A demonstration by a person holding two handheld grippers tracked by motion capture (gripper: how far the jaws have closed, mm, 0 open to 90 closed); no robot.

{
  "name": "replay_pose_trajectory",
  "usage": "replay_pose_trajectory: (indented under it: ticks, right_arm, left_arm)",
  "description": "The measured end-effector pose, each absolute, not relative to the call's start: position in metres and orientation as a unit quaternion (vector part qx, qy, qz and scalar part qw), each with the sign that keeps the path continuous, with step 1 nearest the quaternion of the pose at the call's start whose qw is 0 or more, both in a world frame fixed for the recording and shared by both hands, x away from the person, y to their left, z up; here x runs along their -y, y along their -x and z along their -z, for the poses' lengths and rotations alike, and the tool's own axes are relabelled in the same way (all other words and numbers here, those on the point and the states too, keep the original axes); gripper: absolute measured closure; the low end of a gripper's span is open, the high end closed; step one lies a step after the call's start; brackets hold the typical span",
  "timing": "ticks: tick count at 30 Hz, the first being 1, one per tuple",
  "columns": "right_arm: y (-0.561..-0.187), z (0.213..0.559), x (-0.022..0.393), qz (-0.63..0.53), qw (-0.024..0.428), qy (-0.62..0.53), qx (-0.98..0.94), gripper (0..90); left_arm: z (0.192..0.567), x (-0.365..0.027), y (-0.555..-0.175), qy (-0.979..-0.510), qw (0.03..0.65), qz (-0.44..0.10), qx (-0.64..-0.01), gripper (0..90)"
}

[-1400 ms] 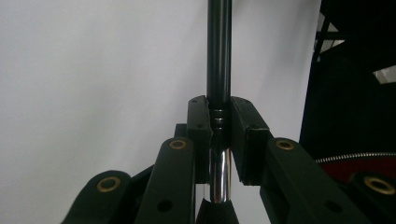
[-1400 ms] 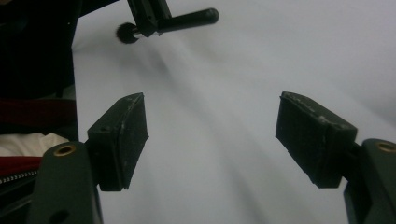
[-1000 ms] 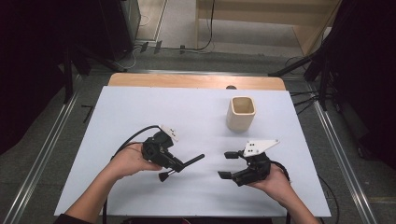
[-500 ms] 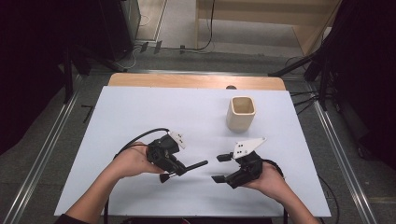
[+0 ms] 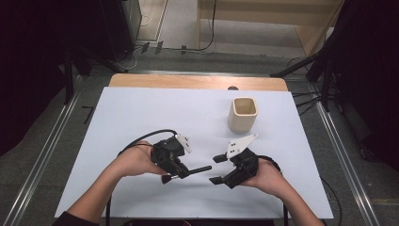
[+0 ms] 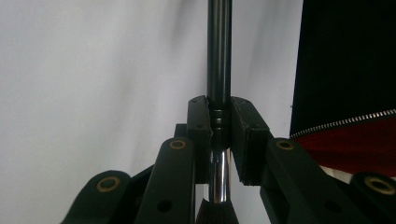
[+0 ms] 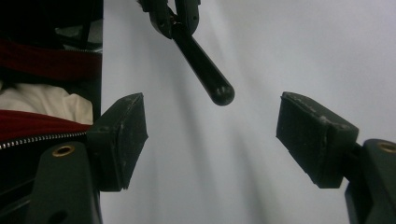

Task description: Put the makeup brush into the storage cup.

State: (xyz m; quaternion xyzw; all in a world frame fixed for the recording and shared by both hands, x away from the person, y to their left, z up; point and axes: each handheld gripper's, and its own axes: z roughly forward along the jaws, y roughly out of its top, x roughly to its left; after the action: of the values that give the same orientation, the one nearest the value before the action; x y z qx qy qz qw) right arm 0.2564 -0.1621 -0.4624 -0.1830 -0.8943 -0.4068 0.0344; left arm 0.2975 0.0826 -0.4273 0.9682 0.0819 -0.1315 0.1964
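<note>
My left gripper [image 5: 181, 170] is shut on a brush [image 5: 197, 169] with a black handle, held just above the white table [image 5: 141, 113]. In the left gripper view the pads clamp the brush [image 6: 219, 56] where its handle meets the silver ferrule, and dark bristles show at the bottom edge. The handle points right, toward my right gripper [image 5: 216, 169]. That gripper stands open, a short gap from the handle's rounded tip. In the right gripper view the brush [image 7: 203, 70] slants down from the left gripper [image 7: 170, 14], ending just beyond the open right gripper [image 7: 212, 135]. Nothing is between the right pads.
A beige square cup [image 5: 243, 114] stands upright and empty at the back right of the table, beyond the right hand. A wooden strip [image 5: 197, 81] runs along the far edge. The person's red and black zipped clothing [image 6: 345, 140] lies close behind the grippers.
The right gripper has moved left toward the brush tip. The left gripper with the brush has shifted slightly right and nearer. The gap between them has narrowed.
</note>
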Motion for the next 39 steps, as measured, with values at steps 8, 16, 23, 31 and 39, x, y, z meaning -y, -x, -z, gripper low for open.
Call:
replay_pose_trajectory:
  ticks: [8,16,23,31,39]
  right_arm:
    - [-0.258,0.463,0.156,0.391,0.034,0.169,0.904,25.9]
    - [-0.259,0.466,0.147,0.376,0.039,0.162,0.912,30.5]
    - [-0.26,0.47,0.137,0.366,0.049,0.155,0.916,36.9]
    - [-0.261,0.473,0.13,0.359,0.059,0.151,0.919,44.5]
    - [-0.264,0.475,0.127,0.364,0.07,0.151,0.916,65.8]
  left_arm:
    - [0.428,-0.077,-0.304,-0.969,0.189,0.145,-0.069,79.3]
    - [0.427,-0.07,-0.3,-0.977,0.164,0.128,-0.041,79.2]
    - [0.428,-0.063,-0.297,-0.982,0.144,0.123,-0.014,79.3]
    - [0.428,-0.057,-0.294,-0.983,0.135,0.121,0.003,79.3]
    - [0.427,-0.052,-0.293,-0.984,0.138,0.114,0.012,79.3]
